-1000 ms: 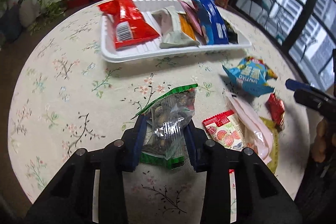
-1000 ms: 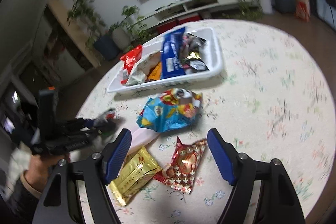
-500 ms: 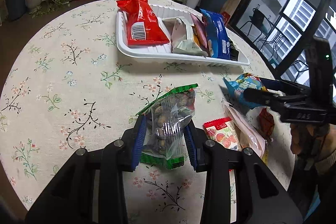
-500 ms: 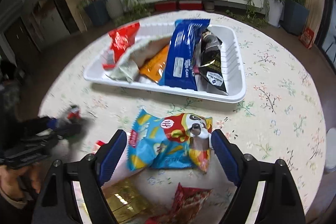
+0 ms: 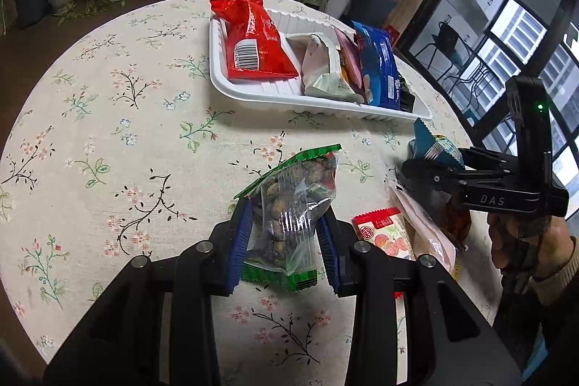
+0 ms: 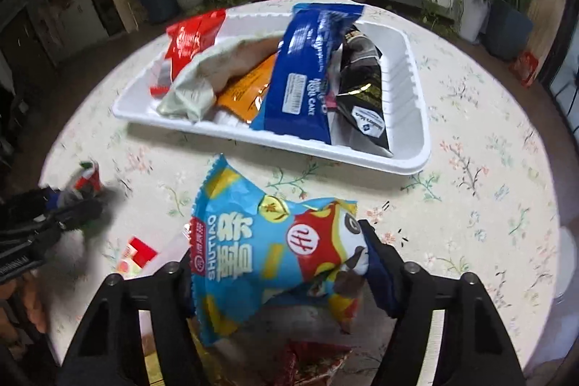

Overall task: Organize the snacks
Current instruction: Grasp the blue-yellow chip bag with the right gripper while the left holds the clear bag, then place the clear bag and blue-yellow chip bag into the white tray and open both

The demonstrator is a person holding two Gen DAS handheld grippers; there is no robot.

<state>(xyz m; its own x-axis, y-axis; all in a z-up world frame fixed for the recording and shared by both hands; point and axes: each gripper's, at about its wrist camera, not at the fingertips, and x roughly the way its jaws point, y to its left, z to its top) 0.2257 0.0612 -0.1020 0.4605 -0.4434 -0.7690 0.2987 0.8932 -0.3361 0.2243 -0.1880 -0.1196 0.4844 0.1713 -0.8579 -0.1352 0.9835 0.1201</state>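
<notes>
Left gripper (image 5: 286,241) fingers clamping a clear green-edged nut packet (image 5: 293,205) at lower centre, right gripper (image 6: 278,272) fingers just closing around a crinkled light-blue snack bag (image 6: 267,252), white plastic tray (image 6: 412,118) of snacks above on the floral surface (image 5: 108,132).

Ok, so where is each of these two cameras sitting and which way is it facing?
Left wrist: on the left gripper, looking down along its fingers at the round table; a clear bag of nuts is clamped between them, and the right gripper and its hand show at the right edge.
Right wrist: on the right gripper, tilted down toward the white tray; its fingers have just been closing on the blue chip bag.
Shared: tray, blue chip bag, table.
</notes>
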